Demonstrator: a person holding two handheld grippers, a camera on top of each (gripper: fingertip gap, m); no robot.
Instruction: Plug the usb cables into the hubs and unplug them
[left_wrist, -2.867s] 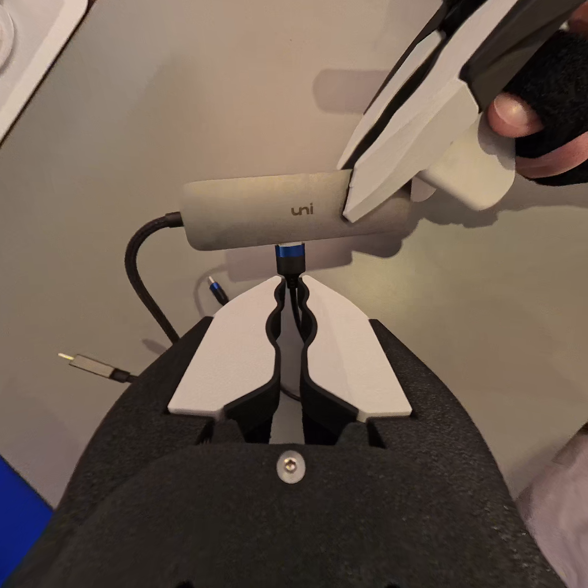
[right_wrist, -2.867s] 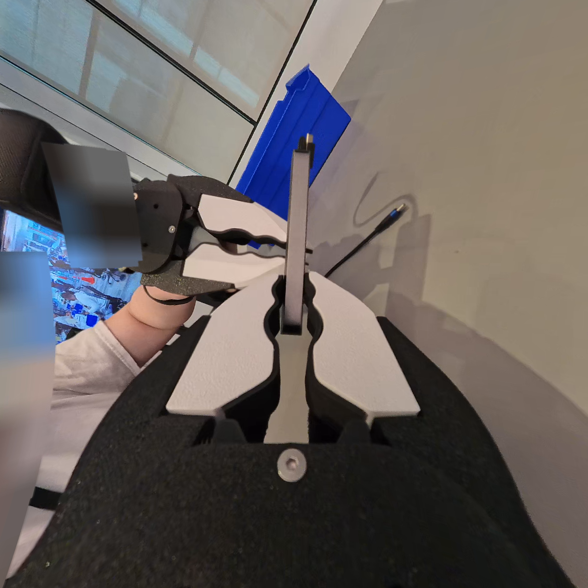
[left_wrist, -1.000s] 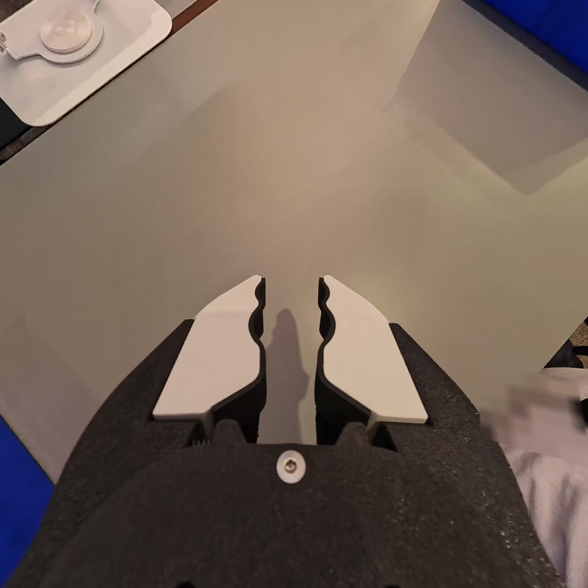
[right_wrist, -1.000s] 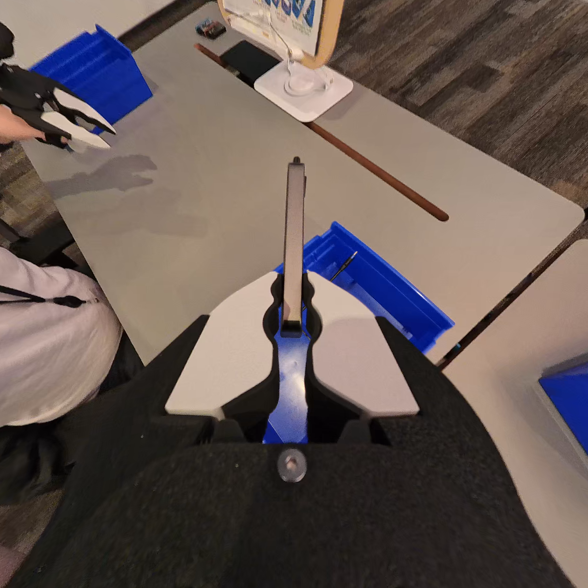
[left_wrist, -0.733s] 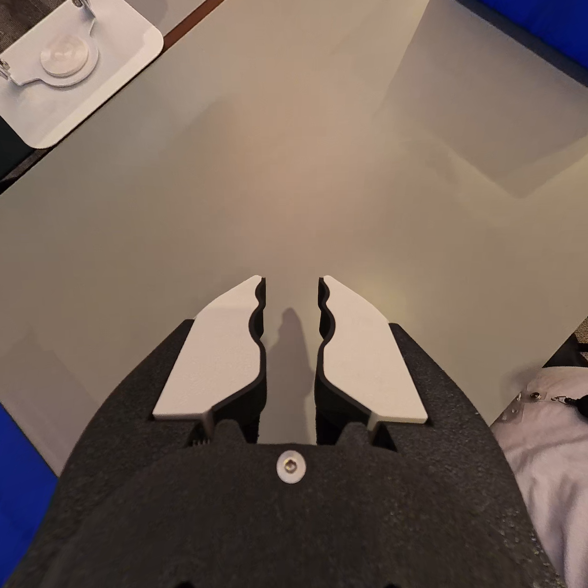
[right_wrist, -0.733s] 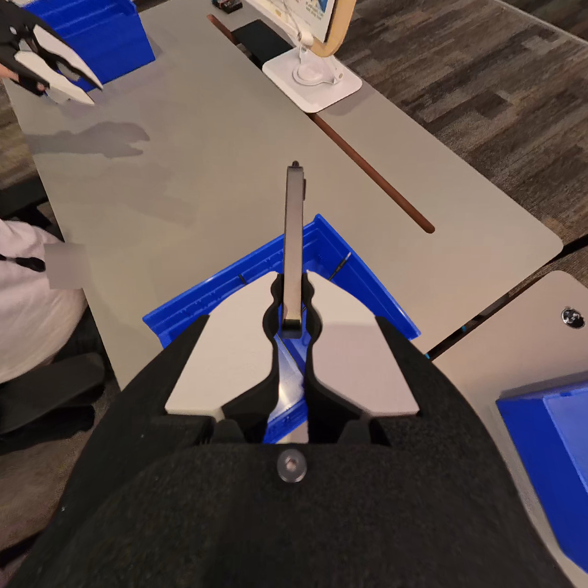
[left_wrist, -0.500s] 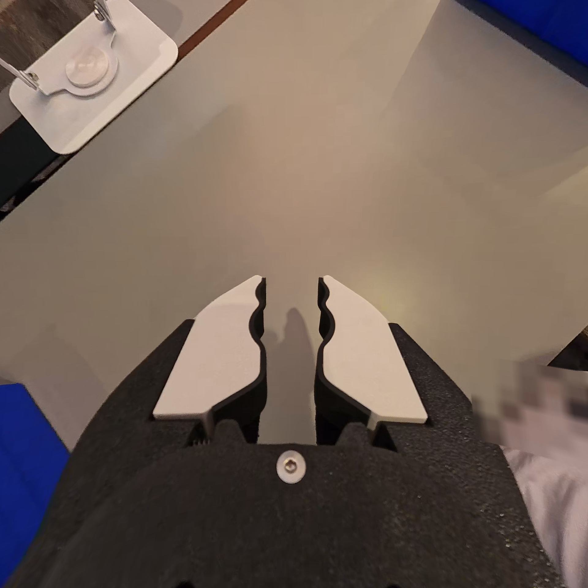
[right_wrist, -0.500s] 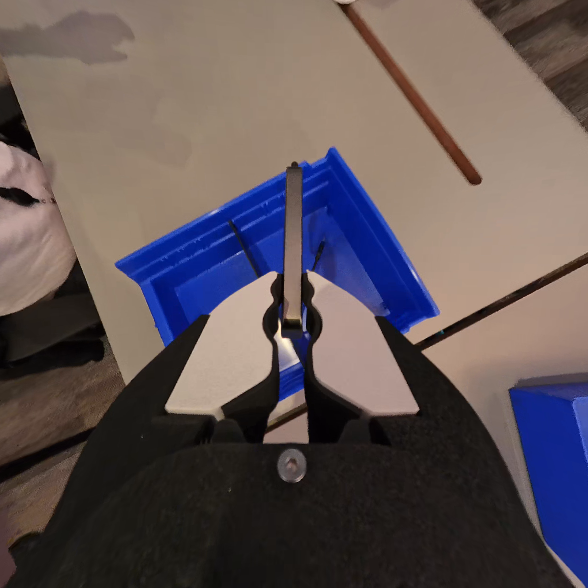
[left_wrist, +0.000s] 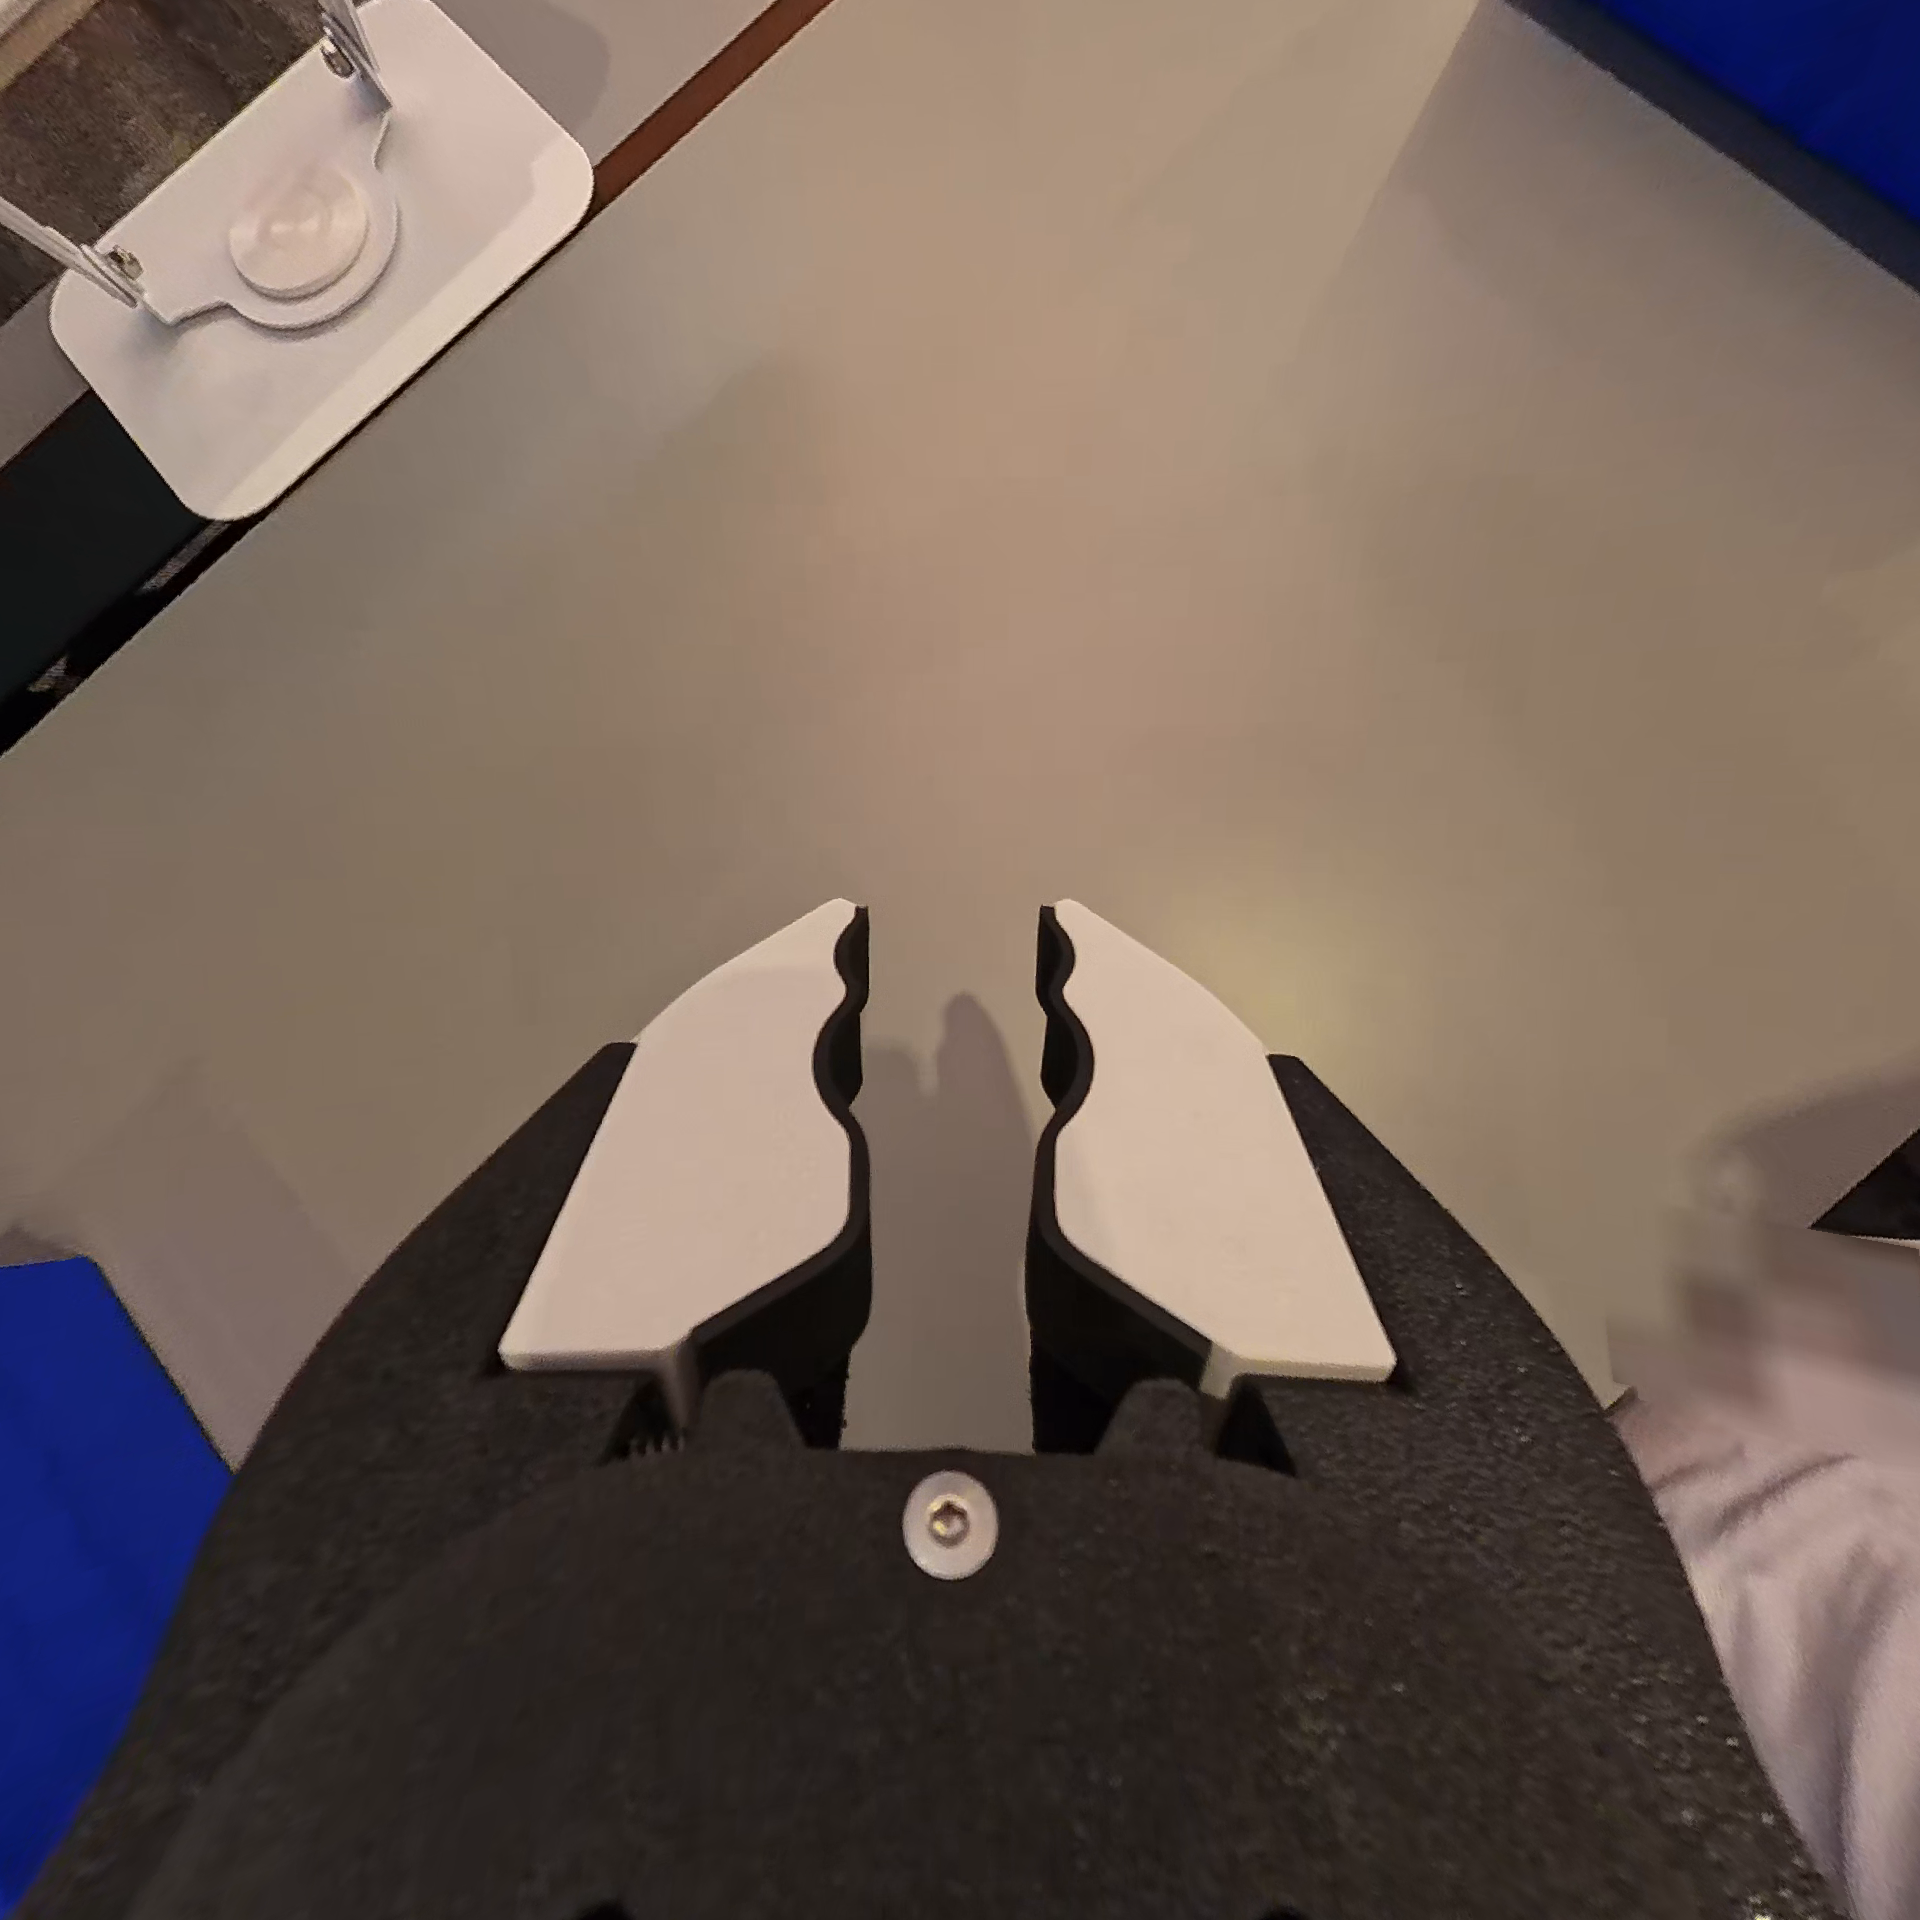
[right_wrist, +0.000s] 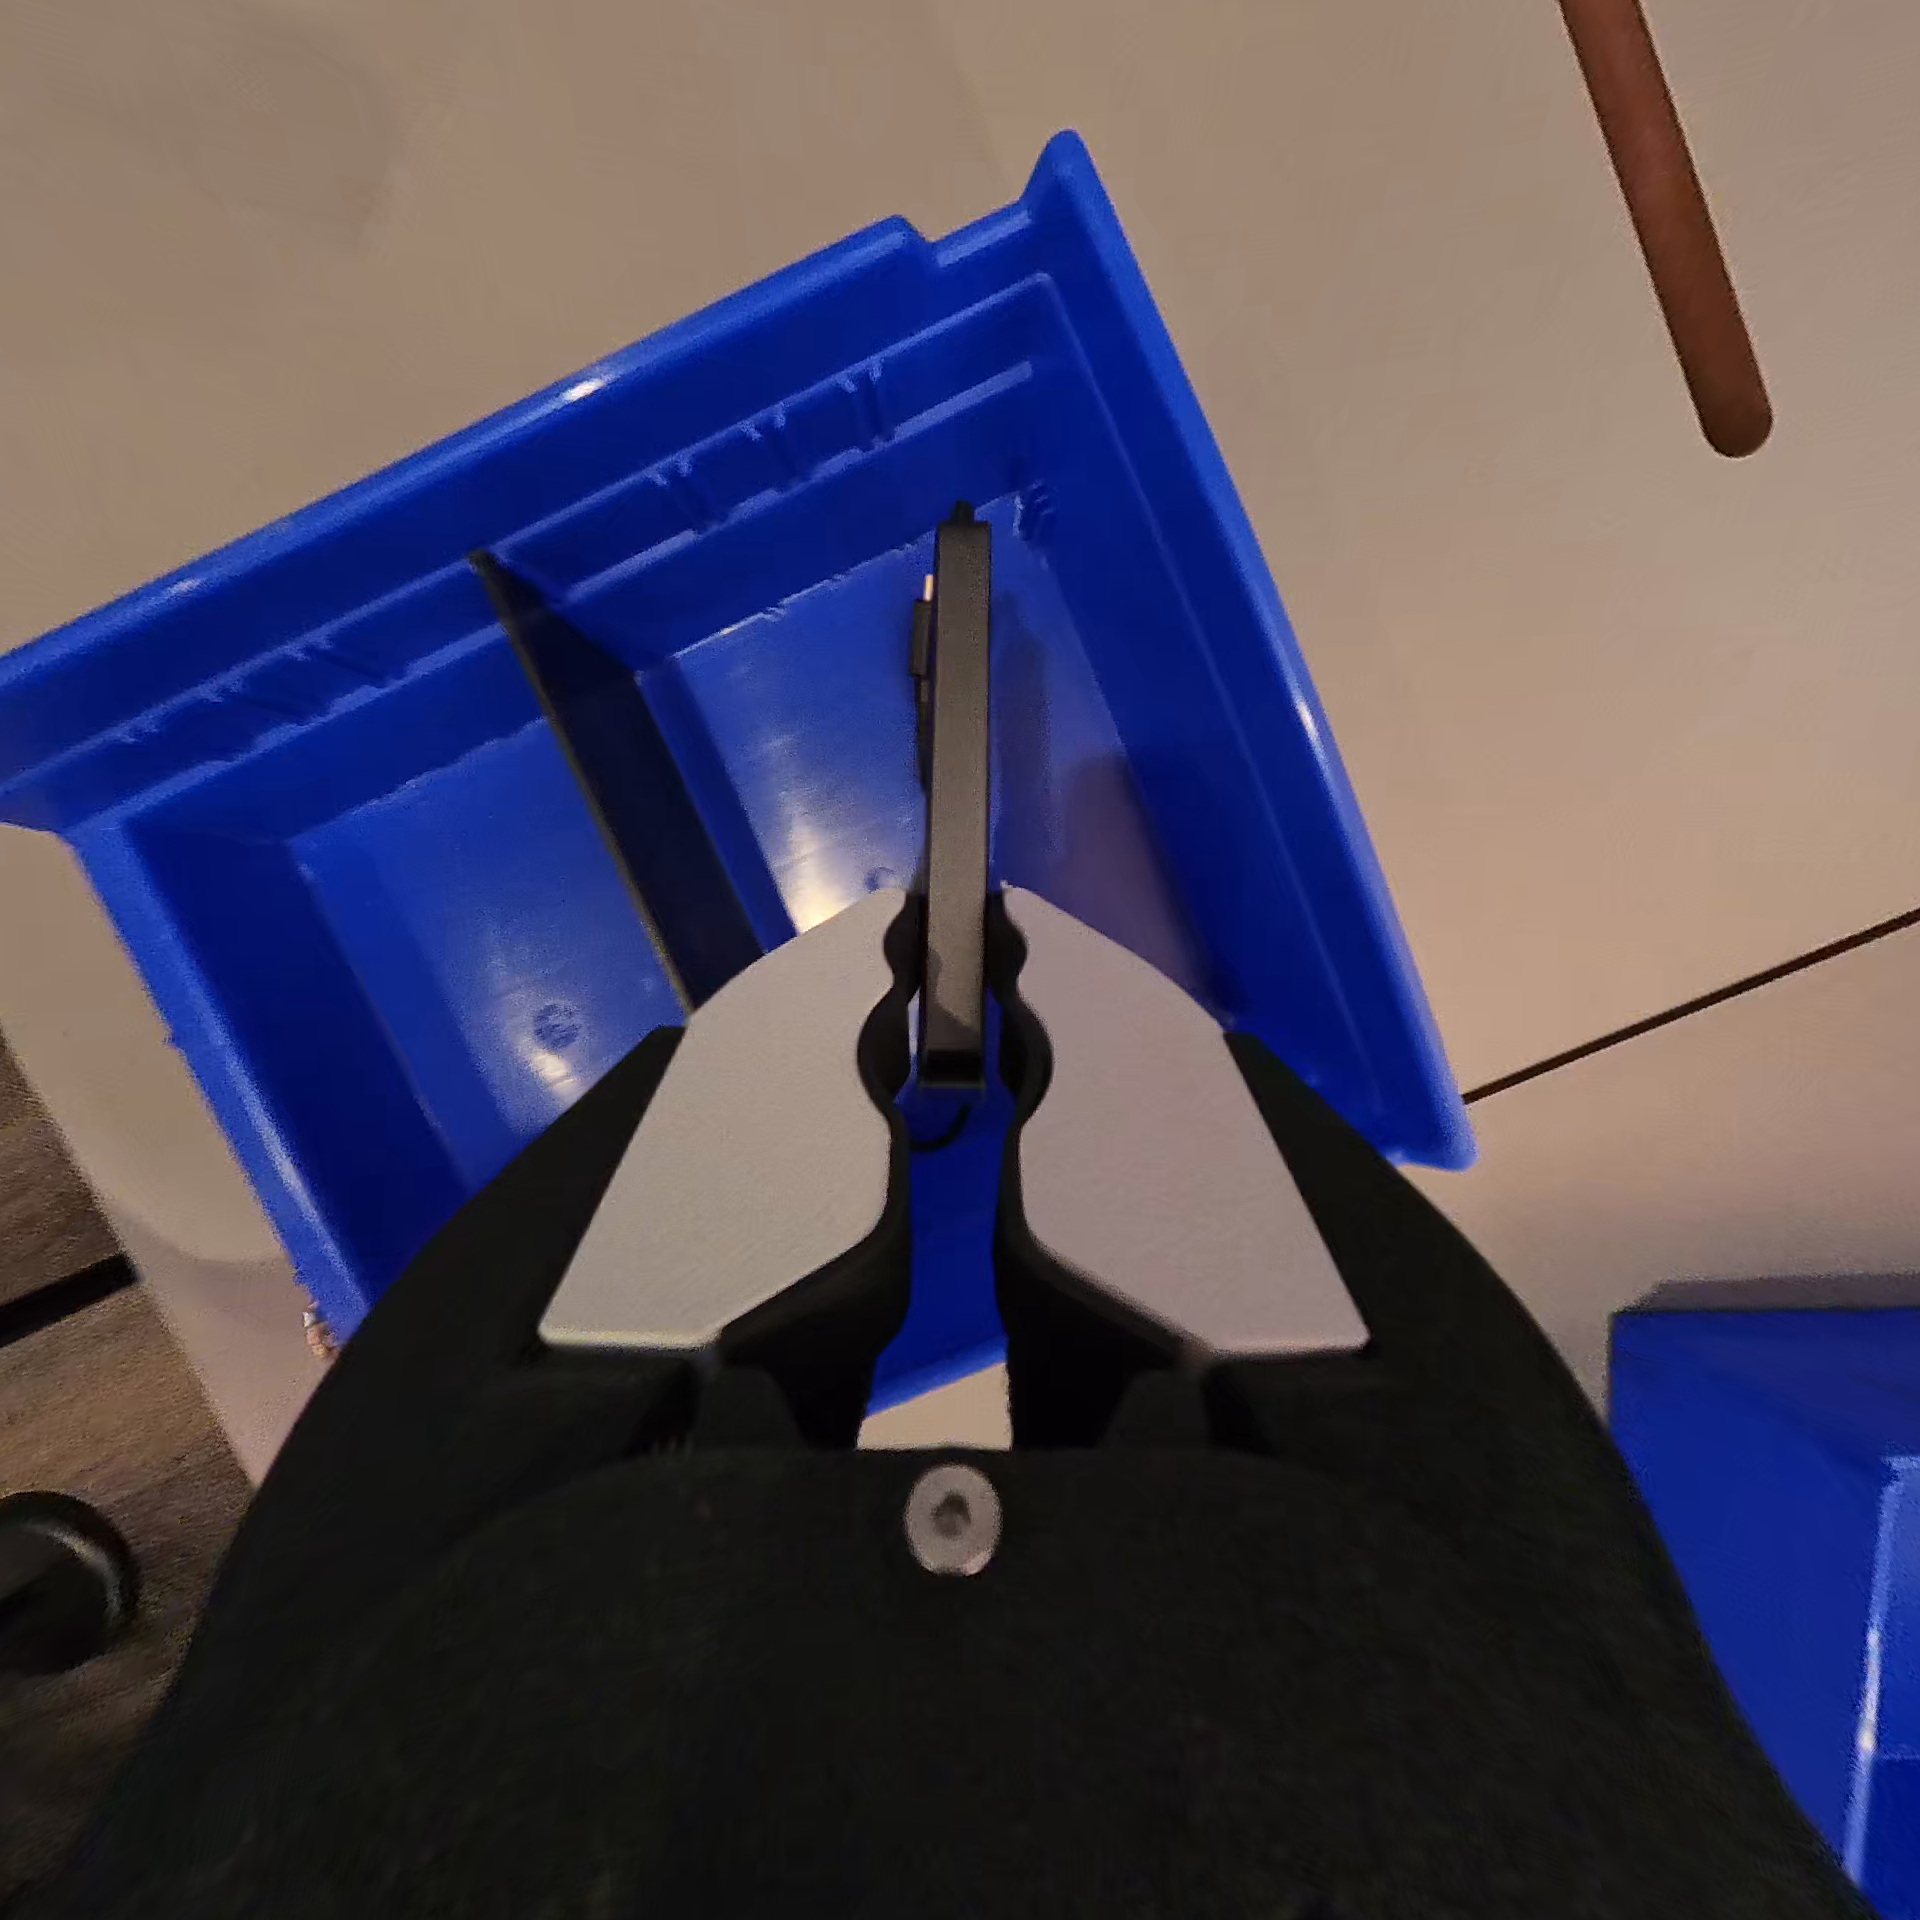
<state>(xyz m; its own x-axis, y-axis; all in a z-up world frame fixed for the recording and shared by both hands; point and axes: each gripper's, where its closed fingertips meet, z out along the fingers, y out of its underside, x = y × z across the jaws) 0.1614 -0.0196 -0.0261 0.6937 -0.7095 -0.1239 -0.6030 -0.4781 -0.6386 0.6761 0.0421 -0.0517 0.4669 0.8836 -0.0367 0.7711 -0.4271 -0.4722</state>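
My right gripper (right_wrist: 954, 902) is shut on a slim dark grey USB hub (right_wrist: 958, 748), held edge-on and pointing forward over the right compartment of a blue bin (right_wrist: 1195, 540). A thin dark cable with a small plug (right_wrist: 921, 649) hangs beside the hub over the bin floor. A black divider (right_wrist: 592, 769) splits the bin in two. My left gripper (left_wrist: 954, 914) is open and empty, hovering over bare grey table (left_wrist: 935, 623). No hub or cable shows in the left wrist view.
A white stand base (left_wrist: 312, 249) sits at the far left of the left wrist view. Blue bins show at its lower left (left_wrist: 73, 1455) and top right (left_wrist: 1766, 94). A second blue bin (right_wrist: 1787, 1558) lies right of my right gripper. A brown slot (right_wrist: 1673, 218) runs along the table. About 50 cm separates my left fingertips from my right.
My right gripper has carried the hub from above the table down and over the blue bin's right compartment. My left gripper has drifted slightly over the table, still open.
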